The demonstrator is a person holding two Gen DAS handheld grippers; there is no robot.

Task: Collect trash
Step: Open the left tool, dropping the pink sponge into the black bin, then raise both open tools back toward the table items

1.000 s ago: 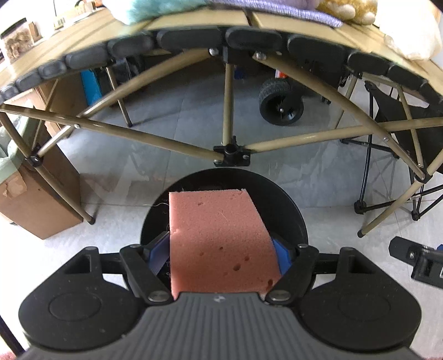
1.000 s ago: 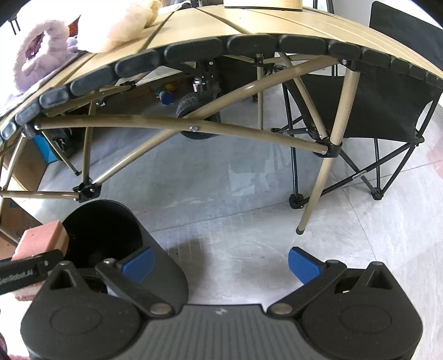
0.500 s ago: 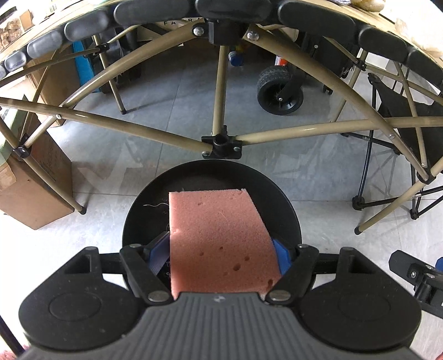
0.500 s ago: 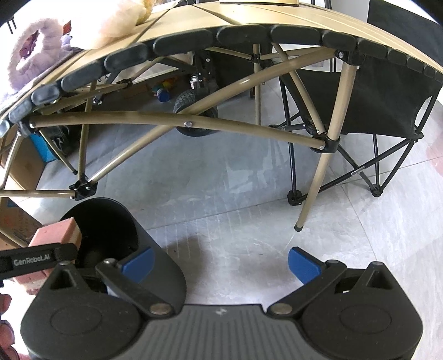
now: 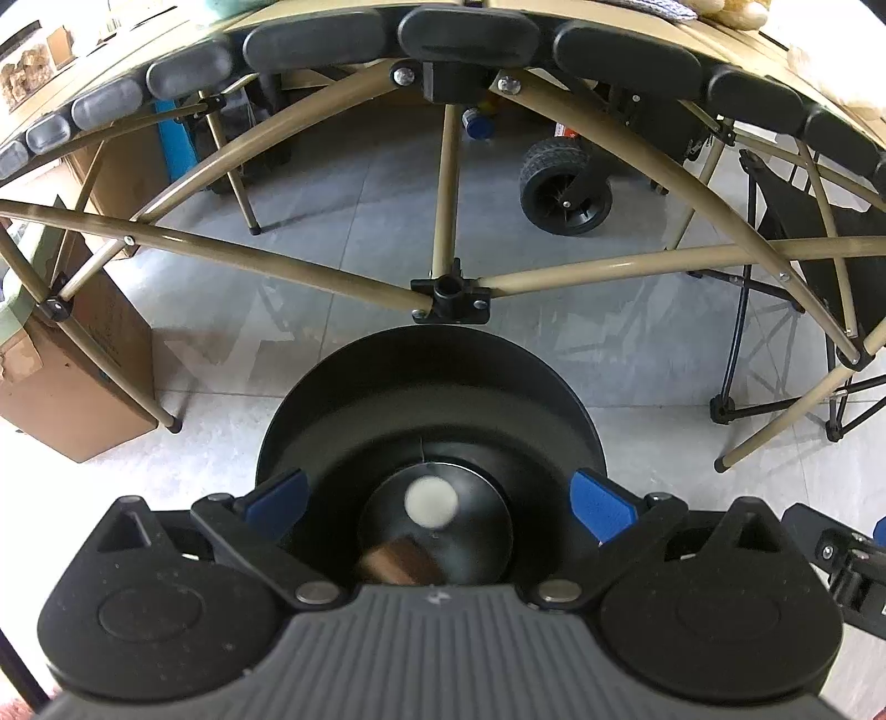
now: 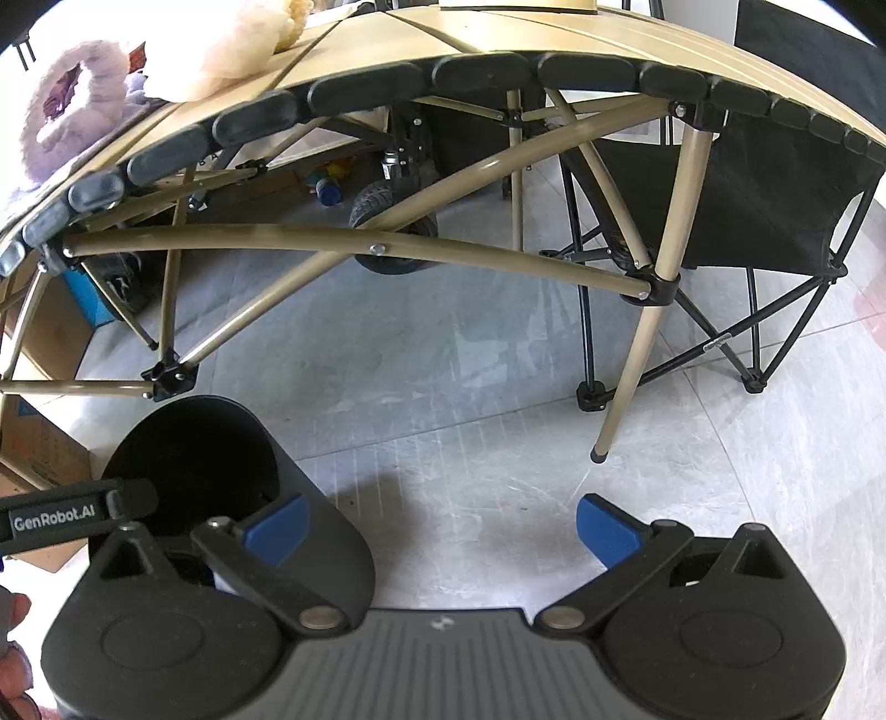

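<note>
My left gripper (image 5: 437, 498) hangs right over the mouth of the black trash bin (image 5: 343, 399); its jaws are opening wide and nothing is between the blue pads. Deep inside the bin a blurred pinkish-brown sponge (image 5: 396, 559) lies beside a pale round spot (image 5: 431, 501) on the bottom. In the right wrist view the same bin (image 6: 332, 548) stands at the lower left, with the left gripper's arm (image 6: 72, 518) across its rim. My right gripper (image 6: 441, 526) is open above bare floor just right of the bin, holding nothing.
A folding table's tan frame (image 5: 443, 221) arches over the floor behind the bin, its leg (image 6: 631, 365) planted to the right. A cardboard box (image 5: 72, 387) sits left, a black wheel (image 5: 565, 188) and a black folding chair (image 6: 747, 210) beyond. Plush toys (image 6: 221, 50) lie on the tabletop.
The left gripper has let go of the pink sponge, which dropped into the black bin, and its jaws have spread wide. The right gripper has stayed where it was.
</note>
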